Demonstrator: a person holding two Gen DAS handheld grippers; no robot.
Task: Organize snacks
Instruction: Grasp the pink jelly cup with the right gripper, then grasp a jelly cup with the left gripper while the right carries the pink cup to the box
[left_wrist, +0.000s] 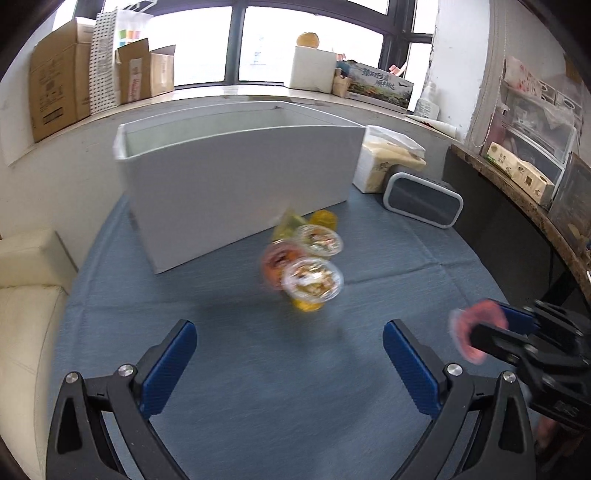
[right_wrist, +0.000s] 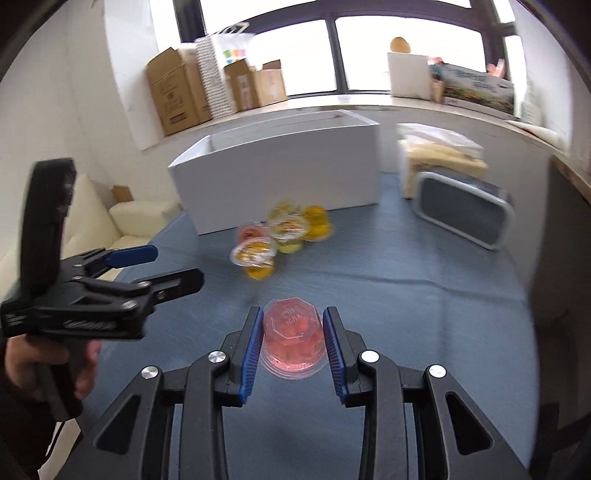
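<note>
My right gripper (right_wrist: 293, 325) is shut on a pink jelly cup (right_wrist: 293, 332), held above the blue tablecloth (right_wrist: 406, 295); the cup also shows blurred in the left wrist view (left_wrist: 476, 332) at the right. My left gripper (left_wrist: 288, 347) is open and empty, over the cloth, short of a cluster of several yellow and orange jelly cups (left_wrist: 306, 266). The cluster lies in front of a white storage box (left_wrist: 236, 177), also in the right wrist view (right_wrist: 280, 177). The left gripper shows at the left in the right wrist view (right_wrist: 170, 266).
A grey speaker (left_wrist: 421, 199) and a tissue pack (left_wrist: 384, 162) stand right of the box. Cardboard boxes (left_wrist: 55, 92) line the window sill. A cream sofa (left_wrist: 22, 295) is at the left, a dark shelf (left_wrist: 517, 192) at the right.
</note>
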